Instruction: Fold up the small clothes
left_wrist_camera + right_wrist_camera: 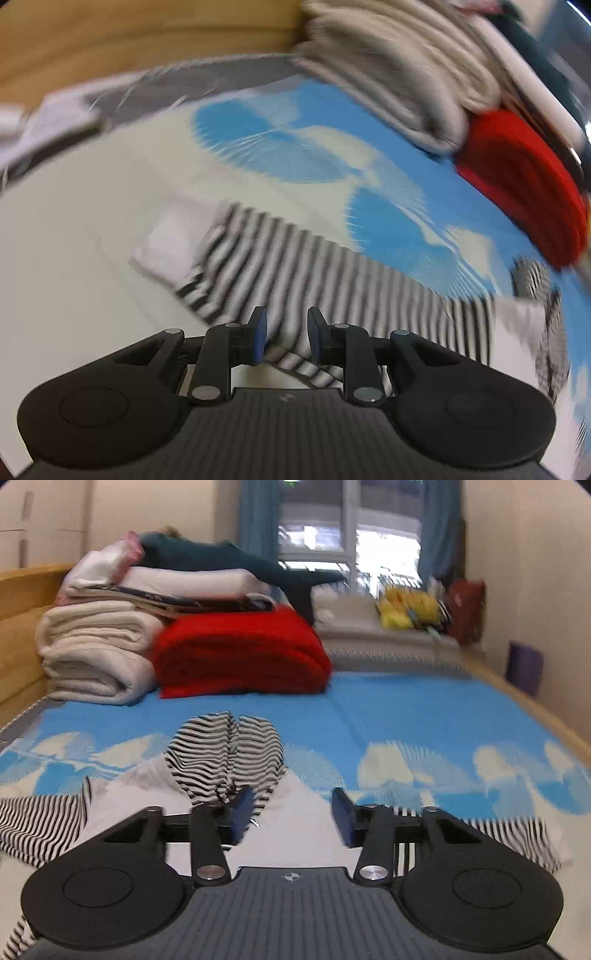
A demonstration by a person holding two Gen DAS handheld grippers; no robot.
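The striped top (225, 753) lies bunched on the blue and white bed sheet (424, 716), near the middle, with the red blanket (240, 657) and the cream blanket (92, 653) stacked beyond it. The right gripper (291, 812) hangs over its white part with its jaws apart and nothing between them. The left gripper (284, 332) has its jaws a little apart over striped cloth; blur hides whether any is caught. A shallow pinch could slip, or catch two layers and drag the bunch crooked.
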